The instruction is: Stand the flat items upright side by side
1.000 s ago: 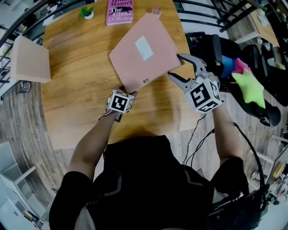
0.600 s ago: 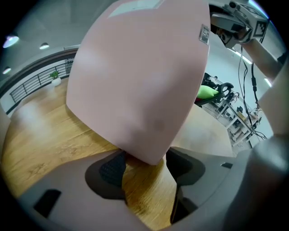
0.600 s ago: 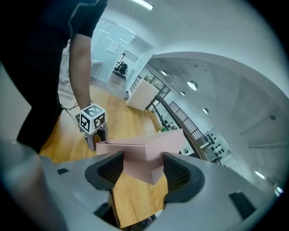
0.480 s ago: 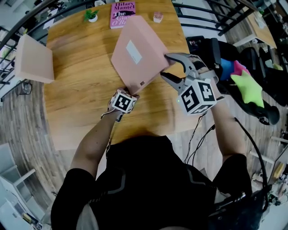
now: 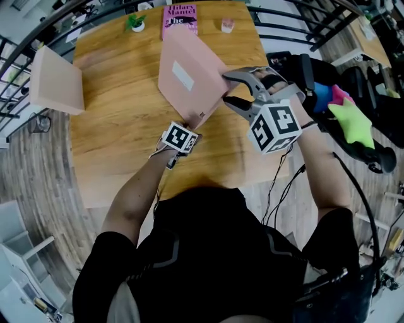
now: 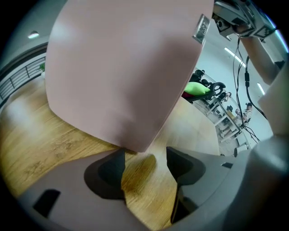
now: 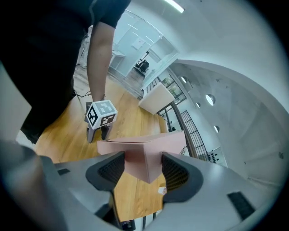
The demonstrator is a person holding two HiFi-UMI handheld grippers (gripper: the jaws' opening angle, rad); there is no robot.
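Note:
A flat pink box (image 5: 189, 79) with a white label stands tilted on its lower corner on the wooden table (image 5: 113, 145). My left gripper (image 5: 187, 124) is open at that lower corner. In the left gripper view the box (image 6: 122, 72) fills the upper frame, its corner just past the pads, with bare table showing between them. My right gripper (image 5: 225, 88) straddles the box's right corner. Its jaws have just been closing, and in the right gripper view both pads (image 7: 112, 169) sit against the box corner (image 7: 144, 153).
A second pale pink box (image 5: 57, 88) overhangs the table's left edge. A pink book (image 5: 180, 16), a small potted plant (image 5: 136, 23) and a small pink item (image 5: 227, 25) lie along the far edge. A dark bag and a green star toy (image 5: 350, 123) are right of the table.
The pink box has been tipped up steeper. My right gripper has rolled and moved left and up onto its right corner. The left gripper has stayed at the lower corner.

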